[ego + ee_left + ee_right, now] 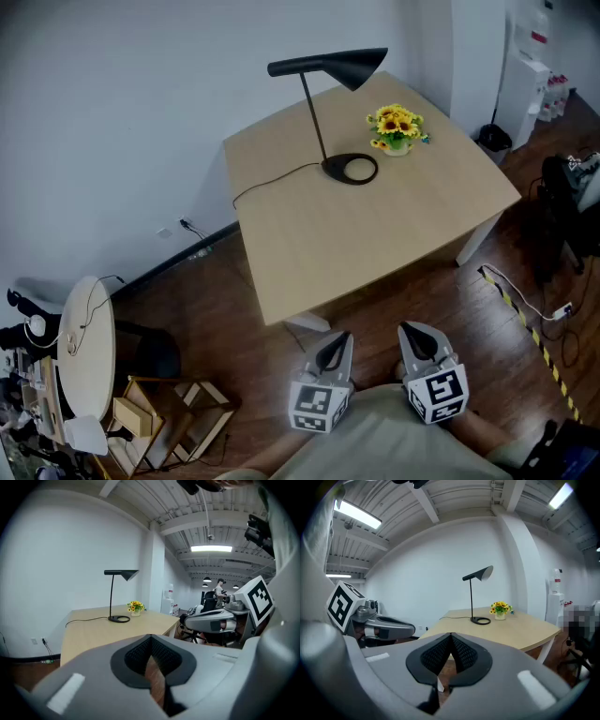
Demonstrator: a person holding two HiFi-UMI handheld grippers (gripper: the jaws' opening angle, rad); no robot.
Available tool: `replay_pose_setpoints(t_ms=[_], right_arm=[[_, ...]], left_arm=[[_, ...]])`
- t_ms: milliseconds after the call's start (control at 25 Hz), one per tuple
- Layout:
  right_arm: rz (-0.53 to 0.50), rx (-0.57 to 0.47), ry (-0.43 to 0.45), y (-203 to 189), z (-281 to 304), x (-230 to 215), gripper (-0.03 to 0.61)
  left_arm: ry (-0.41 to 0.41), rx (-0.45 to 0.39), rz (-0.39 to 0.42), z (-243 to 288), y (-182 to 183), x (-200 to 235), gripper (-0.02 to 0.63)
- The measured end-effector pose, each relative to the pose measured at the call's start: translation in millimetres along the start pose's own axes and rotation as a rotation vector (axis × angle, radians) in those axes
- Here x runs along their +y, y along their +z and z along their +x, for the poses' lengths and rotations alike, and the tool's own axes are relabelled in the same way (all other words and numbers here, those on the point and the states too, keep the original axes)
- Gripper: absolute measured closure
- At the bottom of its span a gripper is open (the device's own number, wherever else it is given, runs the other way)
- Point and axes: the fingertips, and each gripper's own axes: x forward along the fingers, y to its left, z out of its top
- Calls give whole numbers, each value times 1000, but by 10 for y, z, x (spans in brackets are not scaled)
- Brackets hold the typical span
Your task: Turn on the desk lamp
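Observation:
A black desk lamp (328,70) with a ring base (350,169) stands at the far side of the pale wooden table (309,239); its shade is dark. It also shows far off in the left gripper view as the lamp (121,575) and in the right gripper view as the lamp (478,575). My left gripper (336,353) and right gripper (419,341) hang side by side below the table's near edge, well short of the lamp. Both are shut with nothing between the jaws: left gripper (150,658), right gripper (450,656).
A small pot of yellow flowers (397,128) sits right of the lamp base. The lamp's black cord (272,180) runs left across the table to the wall. A round white table (86,361) with clutter stands at left, a dark chair (562,220) and floor cables (525,305) at right.

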Motion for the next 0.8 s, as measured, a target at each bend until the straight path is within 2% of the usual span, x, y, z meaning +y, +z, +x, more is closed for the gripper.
replay_pose_setpoints(t_ms=[160,480,800], right_arm=[[-19,14,7,-28,-25,-88,578],[17,-23,16,34,16,-309,578],[53,-11,13,-12,44,-599,578]], left_arm=[[3,6,2,47,0,-60,614],[17,19,34,210,123,-187,614],[-15,61,40,458,87,-411,614]])
